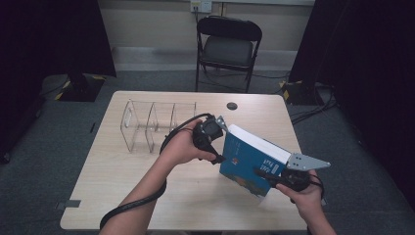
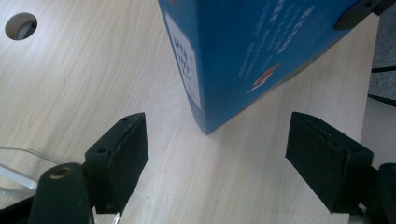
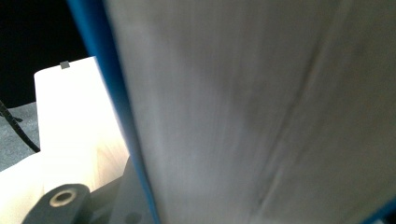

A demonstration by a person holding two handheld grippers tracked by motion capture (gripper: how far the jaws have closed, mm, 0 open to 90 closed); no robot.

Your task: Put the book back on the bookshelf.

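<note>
Beyond my left claw [image 1: 219,131], which hangs released with bare table [image 2: 70,93] between its jaws, the clear rack [image 1: 147,125] waits for a book. To its right, my right claw [image 1: 274,177] clenches the blue book [image 1: 247,164], tilting it up on one corner so I can stand it upright.

Wall: pale beige painted wall [image 1: 161,24] across the top centre of the high view, with a lighter baseboard strip below it.
Outlet: small white wall socket plate [image 1: 200,5] at the top edge, centre.
Chair: black metal folding chair with grey seat pad [image 1: 228,49] at upper centre, facing the table.
Curtains: dark black drapes [image 1: 49,34] at upper left and upper right.
Floor: grey carpet [image 1: 49,161] around the table, with black cables [image 1: 313,110] at right.
Stand base: dark flat base with yellow-black tape [image 1: 73,88], upper left.
Table: light wood-grain rectangular tabletop [image 1: 107,196], centre, with a round dark cable hole [image 1: 232,105] near its far edge.
Light: even, soft, indoor.
</note>
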